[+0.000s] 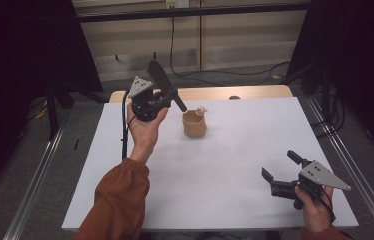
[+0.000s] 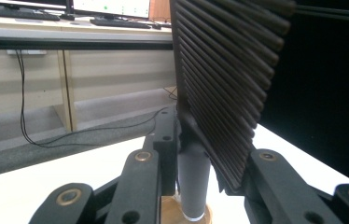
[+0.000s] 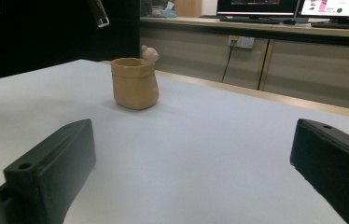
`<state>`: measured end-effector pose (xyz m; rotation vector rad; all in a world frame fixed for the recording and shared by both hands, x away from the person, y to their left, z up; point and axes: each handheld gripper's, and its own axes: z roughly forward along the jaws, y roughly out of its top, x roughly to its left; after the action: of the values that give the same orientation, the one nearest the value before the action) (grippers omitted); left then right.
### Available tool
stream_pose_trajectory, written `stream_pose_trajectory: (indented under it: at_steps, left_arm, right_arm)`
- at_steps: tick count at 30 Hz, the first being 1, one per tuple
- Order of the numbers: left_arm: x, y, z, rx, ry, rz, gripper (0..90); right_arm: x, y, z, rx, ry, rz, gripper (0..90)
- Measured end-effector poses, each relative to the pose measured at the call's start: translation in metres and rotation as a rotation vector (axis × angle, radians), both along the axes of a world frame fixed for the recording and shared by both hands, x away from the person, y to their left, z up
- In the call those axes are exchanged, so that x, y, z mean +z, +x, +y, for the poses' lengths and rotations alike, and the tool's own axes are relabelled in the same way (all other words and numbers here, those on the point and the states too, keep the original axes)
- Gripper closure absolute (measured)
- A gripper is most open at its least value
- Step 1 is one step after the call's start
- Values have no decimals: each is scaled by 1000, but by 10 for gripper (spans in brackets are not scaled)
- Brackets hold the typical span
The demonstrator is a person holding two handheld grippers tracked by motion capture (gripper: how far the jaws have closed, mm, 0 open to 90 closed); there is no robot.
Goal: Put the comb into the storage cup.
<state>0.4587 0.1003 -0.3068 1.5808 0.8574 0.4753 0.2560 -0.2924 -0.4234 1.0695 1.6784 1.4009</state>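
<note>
While the left claw point(image 1: 167, 95) grips a dark ribbed spatula point(image 1: 159, 76) above the tan cup point(image 1: 194, 124), the right claw point(image 1: 281, 167) rests open at five o'clock on the tabletop point(image 1: 225, 165).

Lab: monitors point(image 3: 336, 8), black curtains point(image 1: 25, 45), rig-framed table point(image 1: 255, 150).

The left gripper point(image 1: 161, 97), raised in the hand, clamps a dark ridged spatula point(image 1: 159, 76) whose handle end points down just beside a tan clay cup point(image 1: 194, 125) (a small figure on its rim). The right gripper point(image 1: 281, 167) rests well apart, jaws spread.
</note>
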Motion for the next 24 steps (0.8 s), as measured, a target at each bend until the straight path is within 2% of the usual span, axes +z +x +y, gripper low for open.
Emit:
stream_pose_trajectory:
  at_steps: [5, 8, 11, 12, 14, 20, 22, 24]
  left_arm:
    - [-6, 5, -2, -2, 9, 6, 732]
    - [-7, 7, -4, -2, 22, -6, 732]
    - [-10, 11, -6, 19, 29, -4, 732]
    - [-11, 12, -7, 22, 16, 4, 732]
    - [-13, 15, -8, 21, 30, 5, 732]
    - [-21, 22, -11, 25, 35, 19, 732]
    - [-25, 24, -11, 4, 42, 20, 732]
    - [-29, 25, -11, 5, 49, 21, 732]
  right_arm:
    - [0, -1, -1, -2, -1, -4, 0]
    - [0, -1, -1, 0, 0, 4, 0]
    - [0, 0, -1, 2, 0, -4, 0]
    - [0, 0, -1, 0, 1, -5, 0]
    - [-1, 0, -1, -2, 2, 0, 0]
    - [-1, 0, -2, -5, 1, -3, 0]
    - [-1, -1, -2, -3, 0, -5, 0]
    - [-1, 0, -2, -2, -1, -6, 0]
